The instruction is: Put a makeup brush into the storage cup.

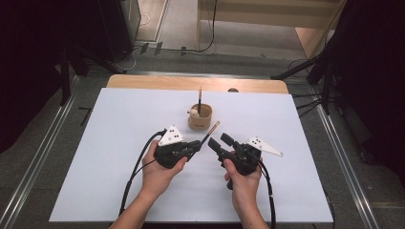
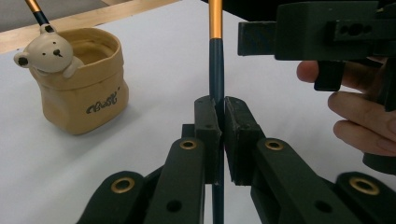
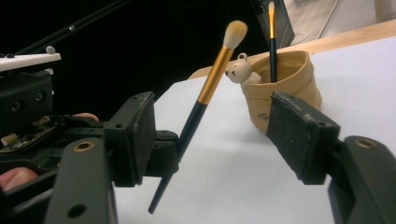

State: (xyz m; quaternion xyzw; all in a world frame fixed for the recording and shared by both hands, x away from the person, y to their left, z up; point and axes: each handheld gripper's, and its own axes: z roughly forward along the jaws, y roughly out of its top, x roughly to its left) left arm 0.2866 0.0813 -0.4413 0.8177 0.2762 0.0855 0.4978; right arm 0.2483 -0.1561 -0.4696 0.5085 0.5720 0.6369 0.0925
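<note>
Left gripper (image 1: 199,144): jaws closed tight on the dark handle of a makeup brush (image 1: 210,132), as the left gripper view confirms, where both pads press on the shaft (image 2: 217,70) from either side. The brush is held clear of the table, tilted, with its gold ferrule and pale bristle tip (image 3: 235,32) uppermost and its pointed handle end (image 3: 156,205) hanging below the jaws. In the high view the tip points up and to the right, toward the cup.

Right gripper (image 1: 218,143): jaws part-way open, nothing between the pads. In the right gripper view its two black pads (image 3: 299,135) stand well apart, with the brush and the left gripper seen beyond its left jaw. In the high view it sits just beside the left gripper, its jaws angled toward the brush handle but apart from it.

Holder: a tan, soft-sided cup (image 1: 200,118) with a small bear figure (image 2: 46,53) on its rim stands upright on the white table sheet (image 1: 119,143), beyond both grippers and near the brush tip. A second brush (image 1: 199,99) stands upright inside it, with a dark handle and gold ferrule; its tip appears to be a small brush head, though the view is too coarse to be certain.

Both hands (image 1: 160,174) grip the tool bodies from below the frame.
</note>
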